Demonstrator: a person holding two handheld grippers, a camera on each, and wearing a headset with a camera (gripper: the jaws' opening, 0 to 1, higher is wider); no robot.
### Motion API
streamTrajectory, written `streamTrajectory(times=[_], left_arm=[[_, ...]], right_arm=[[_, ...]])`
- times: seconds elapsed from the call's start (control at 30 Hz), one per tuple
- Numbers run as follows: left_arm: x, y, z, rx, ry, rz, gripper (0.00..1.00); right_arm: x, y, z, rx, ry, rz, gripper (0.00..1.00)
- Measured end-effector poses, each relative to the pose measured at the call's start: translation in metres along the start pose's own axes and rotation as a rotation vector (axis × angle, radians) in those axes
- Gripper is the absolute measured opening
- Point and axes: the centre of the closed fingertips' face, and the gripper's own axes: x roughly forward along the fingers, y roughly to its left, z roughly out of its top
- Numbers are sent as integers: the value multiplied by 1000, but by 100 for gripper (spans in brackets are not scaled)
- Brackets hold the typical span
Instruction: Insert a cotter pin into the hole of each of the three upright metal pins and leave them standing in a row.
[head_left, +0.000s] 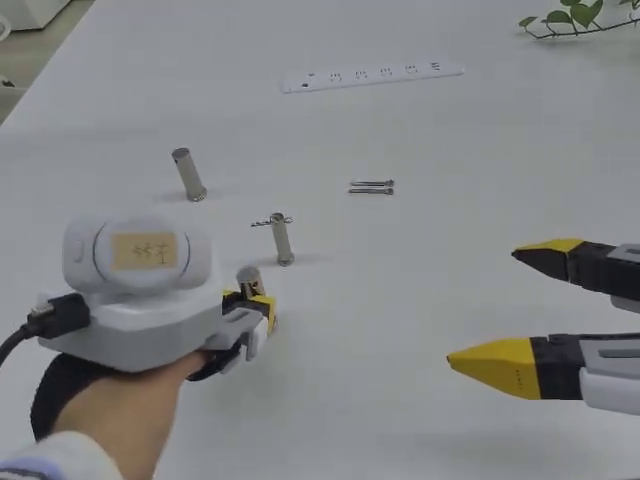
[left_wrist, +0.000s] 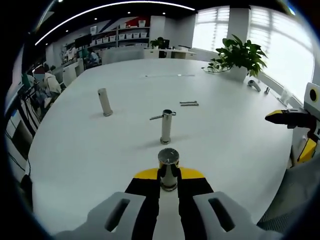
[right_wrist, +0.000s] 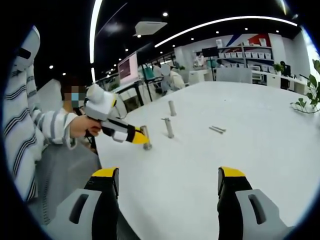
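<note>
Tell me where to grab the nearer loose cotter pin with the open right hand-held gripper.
Probably pinch the nearer cotter pin across its thin shaft near its right end, bringing the right hand-held gripper down from above. It lies flat on the table, close beside the second cotter pin, so a side approach could knock both.

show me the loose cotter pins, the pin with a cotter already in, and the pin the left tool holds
loose cotter pins (head_left: 372, 187), head view, middle of the pair
pin with cotter (head_left: 284, 242), head view, mid-shaft
held pin (left_wrist: 168, 172), left gripper view, shaft below its head
</note>
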Motion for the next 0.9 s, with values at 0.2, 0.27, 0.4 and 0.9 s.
streamTrajectory(times=[0.2,0.27,0.4,0.9], left_arm=[[5,-1,4,12,-29,11,11],[6,-5,4,33,-39,-3,11],[4,-5,2,54,-37,0,11],[1,-6,-1,77,-28,1,11]], right_arm=[[0,1,-1,1,4,1,83],[-1,1,-2,4,6,1,83],[-2,0,-1,4,5,-2,83],[-1,0,-1,5,5,-3,83]])
